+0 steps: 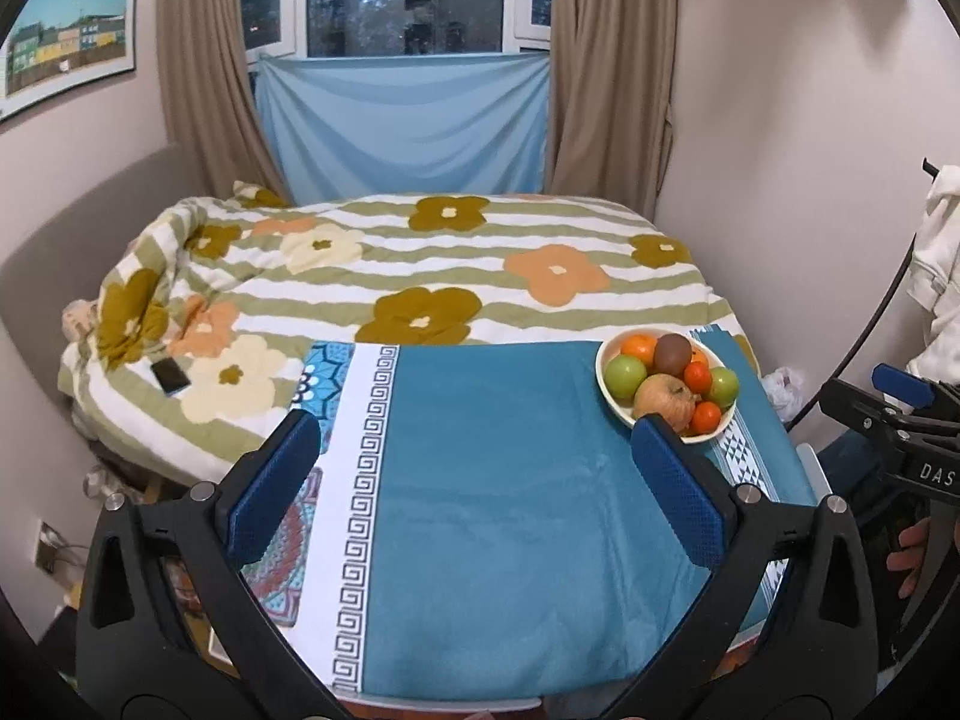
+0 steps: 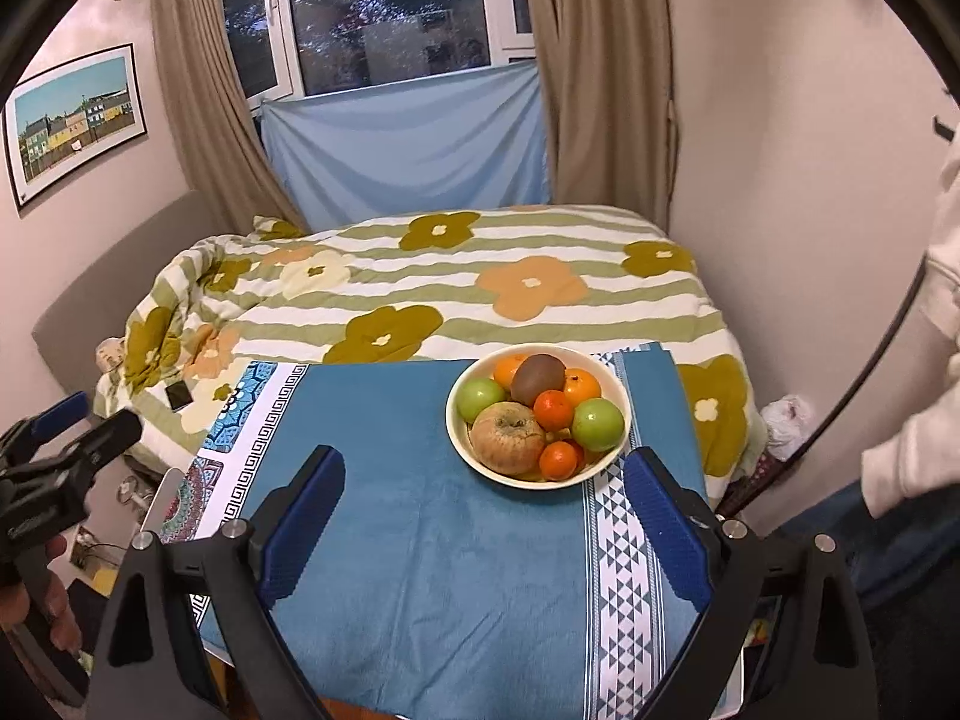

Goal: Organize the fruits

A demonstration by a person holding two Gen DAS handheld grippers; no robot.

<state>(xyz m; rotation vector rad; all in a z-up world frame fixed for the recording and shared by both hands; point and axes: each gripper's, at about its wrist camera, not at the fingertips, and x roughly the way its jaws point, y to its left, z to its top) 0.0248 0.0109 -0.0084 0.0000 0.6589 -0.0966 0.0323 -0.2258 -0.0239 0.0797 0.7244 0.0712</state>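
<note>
A cream bowl (image 2: 480, 468) sits at the far right of a table covered with a blue cloth (image 2: 420, 540). It holds two green apples (image 2: 597, 423), a large brownish apple (image 2: 507, 438), a kiwi (image 2: 537, 378) and several oranges and tangerines (image 2: 553, 409). My right gripper (image 2: 483, 480) is open and empty, just in front of the bowl. My left gripper (image 1: 474, 450) is open and empty above the cloth's middle; the bowl (image 1: 606, 387) lies just beyond its right fingertip (image 1: 654, 438). Each gripper shows at the edge of the other's view.
A bed with a flowered, striped duvet (image 1: 420, 264) stands behind the table. A black phone (image 1: 170, 376) lies on its left side. A wall rises on the right, with curtains and a window at the back. White fabric (image 1: 942, 276) hangs at the right edge.
</note>
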